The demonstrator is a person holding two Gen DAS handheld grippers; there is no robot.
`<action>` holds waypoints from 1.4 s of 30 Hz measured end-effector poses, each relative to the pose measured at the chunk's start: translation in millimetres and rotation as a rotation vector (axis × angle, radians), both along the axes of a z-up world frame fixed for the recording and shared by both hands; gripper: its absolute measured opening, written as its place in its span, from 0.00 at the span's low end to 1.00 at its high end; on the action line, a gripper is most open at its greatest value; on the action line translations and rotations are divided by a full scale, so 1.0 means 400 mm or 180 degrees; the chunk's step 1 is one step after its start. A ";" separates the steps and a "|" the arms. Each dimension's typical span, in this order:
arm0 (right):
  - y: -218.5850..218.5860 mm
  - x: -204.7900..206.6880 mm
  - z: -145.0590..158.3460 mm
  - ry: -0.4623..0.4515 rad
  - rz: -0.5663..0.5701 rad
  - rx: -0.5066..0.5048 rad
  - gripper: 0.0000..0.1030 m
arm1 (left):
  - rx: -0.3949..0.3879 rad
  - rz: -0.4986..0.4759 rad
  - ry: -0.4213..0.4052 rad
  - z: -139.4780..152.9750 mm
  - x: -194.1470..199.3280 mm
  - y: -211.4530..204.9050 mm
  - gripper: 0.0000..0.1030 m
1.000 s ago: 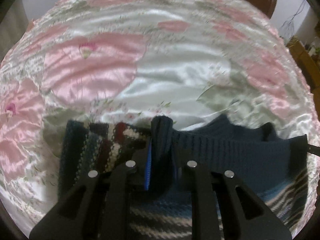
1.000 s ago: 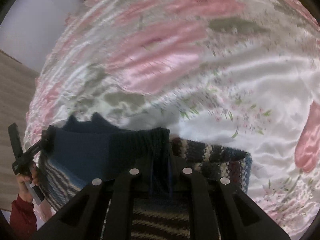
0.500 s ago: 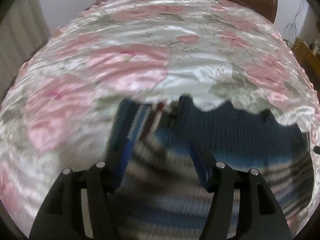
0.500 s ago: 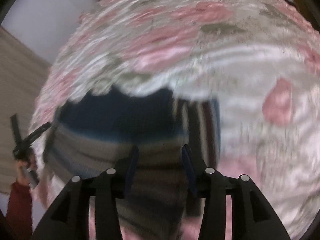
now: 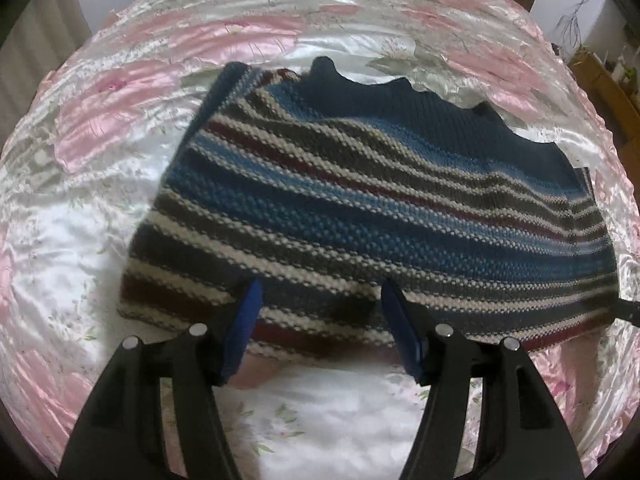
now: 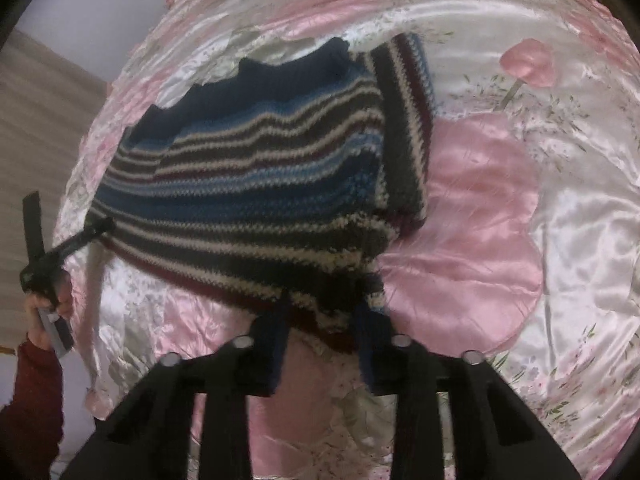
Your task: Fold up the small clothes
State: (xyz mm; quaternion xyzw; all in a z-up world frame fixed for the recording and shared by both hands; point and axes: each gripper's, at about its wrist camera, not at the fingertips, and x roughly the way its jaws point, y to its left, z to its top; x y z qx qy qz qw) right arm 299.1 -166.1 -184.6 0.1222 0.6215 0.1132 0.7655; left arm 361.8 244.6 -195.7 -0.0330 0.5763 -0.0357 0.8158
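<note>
On pink bedspread, striped sweater now released, left gripper and right gripper both spread.

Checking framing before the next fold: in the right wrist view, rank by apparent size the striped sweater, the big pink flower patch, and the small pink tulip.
1. Striped sweater, largest.
2. Big pink flower patch, nearer the camera, so somewhat flattered.
3. Small pink tulip, clearly smallest.

1. The striped sweater is chunky knitted wool, matt and rough.
2. The bedspread is glossy, creased satin.
3. The left gripper is matt black plastic with shiny metal screws; its fingers carry smooth blue pads.
</note>
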 end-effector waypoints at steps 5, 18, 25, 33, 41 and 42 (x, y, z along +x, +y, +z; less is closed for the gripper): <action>-0.038 -0.014 -0.004 0.0098 -0.0146 -0.0078 0.10 | 0.0033 -0.0091 0.0069 -0.021 0.004 -0.001 0.62; -0.056 0.014 0.025 0.0002 -0.0119 -0.0210 0.32 | -0.0050 -0.0096 0.0004 -0.003 -0.001 -0.014 0.65; -0.049 0.179 0.076 -0.0191 -0.0173 -0.0172 0.41 | -0.0214 -0.0150 -0.0204 0.058 0.057 -0.077 0.66; -0.027 0.323 -0.032 0.0102 -0.0211 -0.0205 0.42 | -0.0235 -0.0215 -0.0207 0.047 0.096 -0.127 0.66; -0.040 0.334 -0.025 0.0011 -0.0187 -0.0113 0.11 | -0.0176 -0.0304 -0.0311 0.048 0.103 -0.139 0.66; -0.050 0.336 -0.028 0.0008 -0.0235 -0.0106 0.11 | -0.0173 -0.0313 -0.0325 0.050 0.103 -0.141 0.66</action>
